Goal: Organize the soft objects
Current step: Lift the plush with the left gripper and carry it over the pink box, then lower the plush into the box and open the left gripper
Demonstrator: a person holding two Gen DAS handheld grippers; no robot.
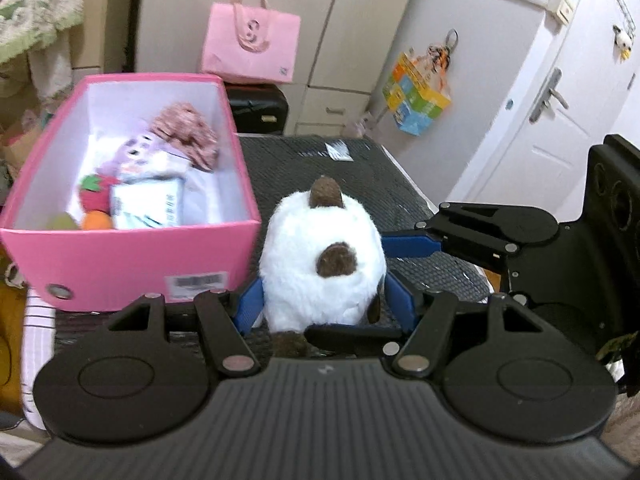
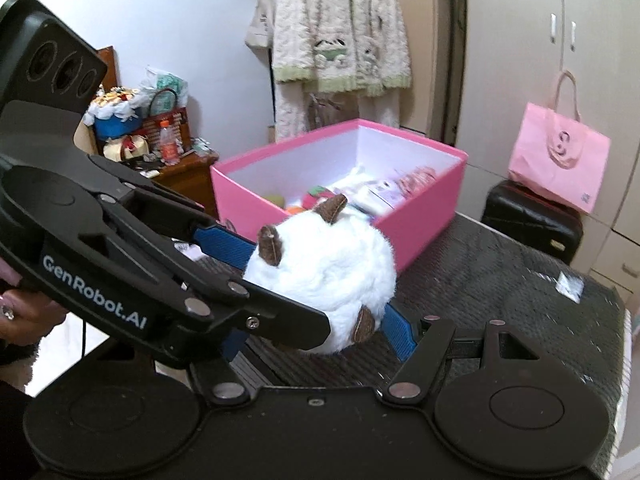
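A white plush toy (image 1: pixel 324 256) with brown ears and paws sits on the dark mat (image 1: pixel 360 168); it also shows in the right wrist view (image 2: pixel 324 272). My left gripper (image 1: pixel 322 304) has its blue fingers (image 1: pixel 250 308) pressed on both sides of the plush. My right gripper (image 2: pixel 320 332) also closes around the plush, its blue finger (image 2: pixel 396 332) against the toy's side. In the left wrist view the right gripper (image 1: pixel 412 244) reaches the plush from the right. A pink box (image 1: pixel 132 256) with soft toys inside stands just left of the plush.
A pink bag (image 1: pixel 252 44) rests on a black suitcase (image 1: pixel 260 108) behind the table. A white door (image 1: pixel 560 100) is at the right. A fluffy robe (image 2: pixel 340 40) hangs behind the box (image 2: pixel 420 216). A cluttered wooden stand (image 2: pixel 180 168) is at the left.
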